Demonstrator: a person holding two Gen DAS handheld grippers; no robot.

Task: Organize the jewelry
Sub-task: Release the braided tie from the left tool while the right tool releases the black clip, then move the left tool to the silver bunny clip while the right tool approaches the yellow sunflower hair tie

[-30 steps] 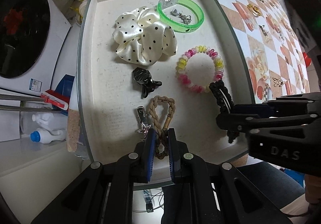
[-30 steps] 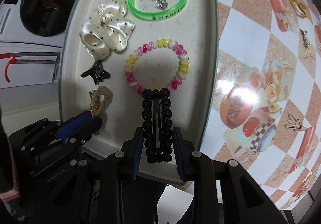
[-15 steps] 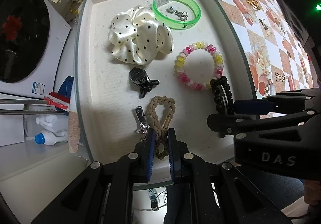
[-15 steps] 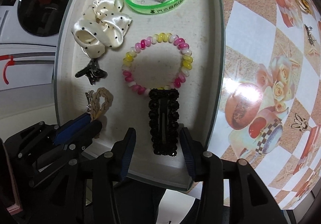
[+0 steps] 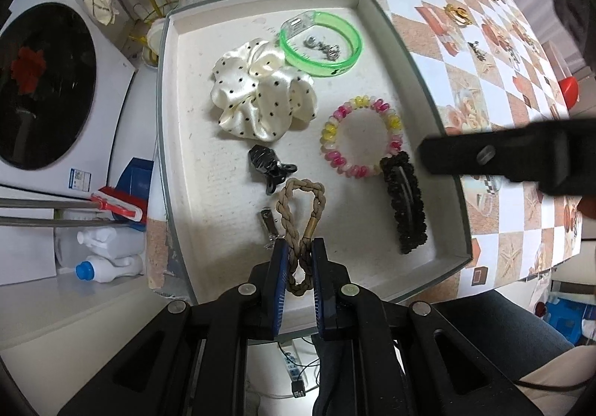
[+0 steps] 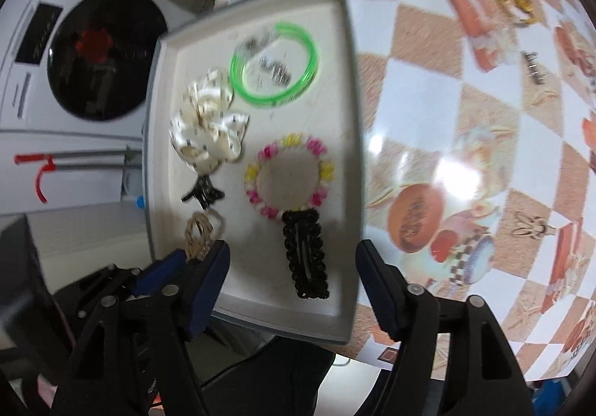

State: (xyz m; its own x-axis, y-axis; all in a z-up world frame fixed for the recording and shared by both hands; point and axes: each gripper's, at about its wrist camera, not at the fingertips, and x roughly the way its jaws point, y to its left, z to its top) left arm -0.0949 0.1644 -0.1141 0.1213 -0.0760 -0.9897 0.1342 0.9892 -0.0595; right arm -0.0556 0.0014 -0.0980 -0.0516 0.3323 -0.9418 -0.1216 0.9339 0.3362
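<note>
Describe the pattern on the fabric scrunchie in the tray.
Cream satin with small black dots; the scrunchie shows sharpest in the left wrist view.

left claw (image 5: 298, 259) pinching braided hair tie (image 5: 301, 215), black beaded clip (image 5: 404, 203) in tray (image 5: 186, 162)

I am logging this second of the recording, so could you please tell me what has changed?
The right gripper opened, released the black beaded hair clip in the white tray and drew back. The left gripper stays shut on the tan braided cord loop.

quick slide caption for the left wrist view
Left gripper shut on braided hair tie in the tray beside black hair clip.
</note>
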